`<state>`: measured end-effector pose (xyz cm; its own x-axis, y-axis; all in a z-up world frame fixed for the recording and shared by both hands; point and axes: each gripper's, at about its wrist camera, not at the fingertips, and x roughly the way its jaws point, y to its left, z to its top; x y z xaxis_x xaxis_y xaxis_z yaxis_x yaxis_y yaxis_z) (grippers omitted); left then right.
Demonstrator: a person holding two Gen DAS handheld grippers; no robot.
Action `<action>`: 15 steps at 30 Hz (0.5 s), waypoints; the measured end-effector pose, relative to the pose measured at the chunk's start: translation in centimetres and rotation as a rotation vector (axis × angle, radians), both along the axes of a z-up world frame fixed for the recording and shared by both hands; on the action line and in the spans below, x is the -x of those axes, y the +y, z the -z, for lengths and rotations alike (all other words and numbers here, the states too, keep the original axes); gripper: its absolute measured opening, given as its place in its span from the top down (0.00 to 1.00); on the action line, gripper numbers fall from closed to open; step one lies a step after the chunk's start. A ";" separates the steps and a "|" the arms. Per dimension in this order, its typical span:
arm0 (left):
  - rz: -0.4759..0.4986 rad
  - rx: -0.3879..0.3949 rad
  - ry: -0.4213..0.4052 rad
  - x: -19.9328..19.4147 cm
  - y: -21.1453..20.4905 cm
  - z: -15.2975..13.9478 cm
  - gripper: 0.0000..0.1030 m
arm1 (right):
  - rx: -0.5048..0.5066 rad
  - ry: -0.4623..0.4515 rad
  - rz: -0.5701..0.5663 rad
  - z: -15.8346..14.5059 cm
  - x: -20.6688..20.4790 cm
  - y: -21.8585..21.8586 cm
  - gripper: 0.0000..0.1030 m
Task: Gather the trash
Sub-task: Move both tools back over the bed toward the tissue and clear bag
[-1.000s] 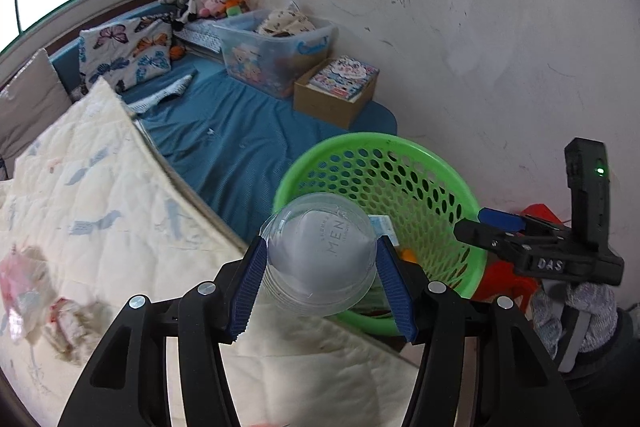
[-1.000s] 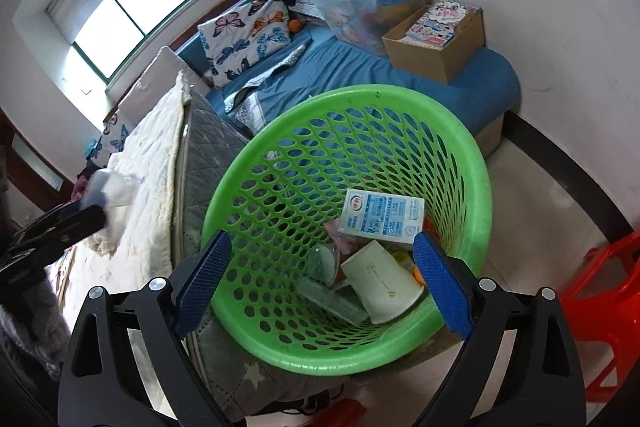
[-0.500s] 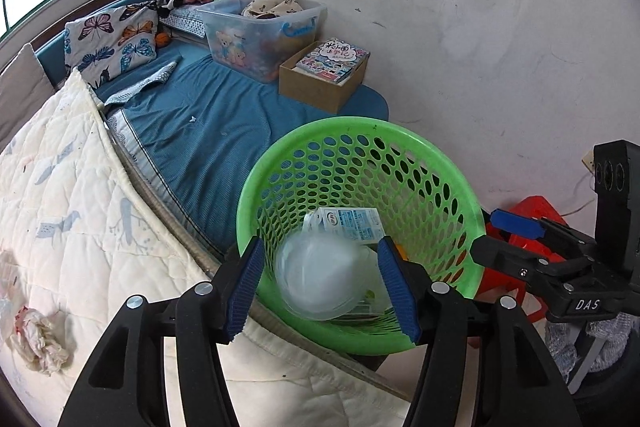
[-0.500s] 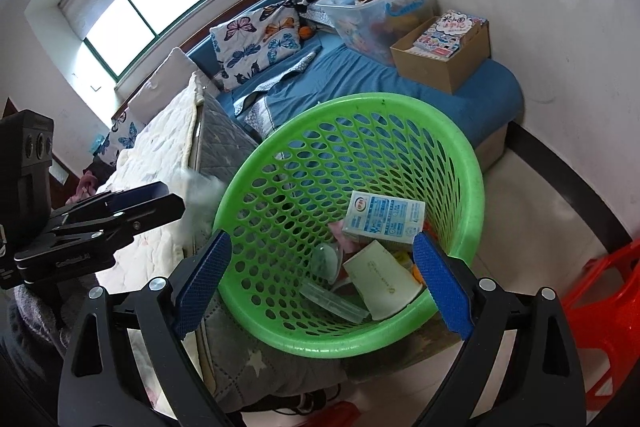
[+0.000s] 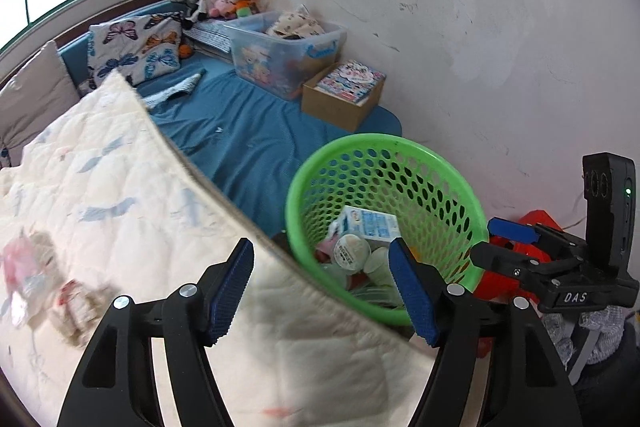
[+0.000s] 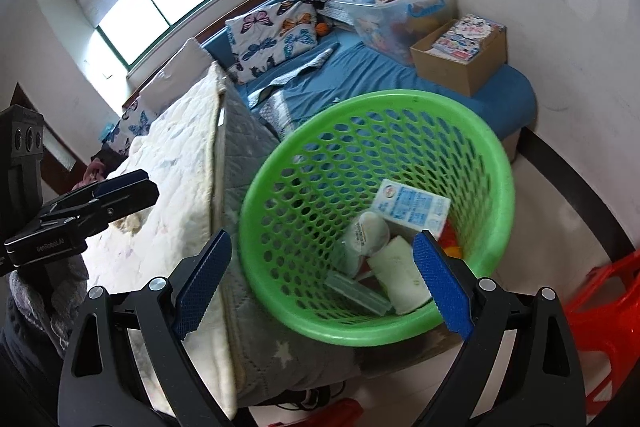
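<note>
A green perforated basket [image 5: 460,195] [image 6: 496,163] stands beside the bed. A clear plastic cup [image 5: 352,253] [image 6: 368,231] lies inside it with a blue-white carton [image 5: 370,225] [image 6: 412,207] and other trash. My left gripper [image 5: 324,287] is open and empty, over the quilt's edge just left of the basket. My right gripper [image 6: 320,279] is open and empty, just in front of the basket's near rim. Crumpled pink-and-white wrappers [image 5: 36,275] lie blurred on the cream quilt [image 5: 120,187].
A blue mattress [image 5: 240,131] holds a cardboard box [image 5: 344,95], a clear storage bin [image 5: 284,51] and a butterfly pillow [image 5: 132,51]. A red plastic stool [image 6: 600,303] stands to the basket's right. The white wall [image 5: 480,27] is behind.
My left gripper opened and let the clear cup fall into the basket, then drew back left over the quilt. The right gripper stayed open near the basket.
</note>
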<state>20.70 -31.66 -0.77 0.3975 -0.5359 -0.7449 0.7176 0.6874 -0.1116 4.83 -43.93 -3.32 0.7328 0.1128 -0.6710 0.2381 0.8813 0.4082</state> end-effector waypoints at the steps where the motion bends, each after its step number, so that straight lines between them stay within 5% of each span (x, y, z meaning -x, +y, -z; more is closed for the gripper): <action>1: -0.010 0.001 -0.008 0.1 0.7 -0.2 0.34 | 0.002 -0.002 -0.010 -0.1 -0.1 0.4 0.11; 15: -0.208 0.014 -0.088 -0.7 14.1 -2.0 0.36 | 0.049 -0.004 -0.231 -1.5 -4.8 9.8 0.11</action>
<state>21.43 -17.61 1.20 0.5638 -0.4454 -0.6955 0.5682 0.8204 -0.0649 9.61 -34.09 -1.80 0.6938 0.2450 -0.6772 0.0265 0.9310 0.3640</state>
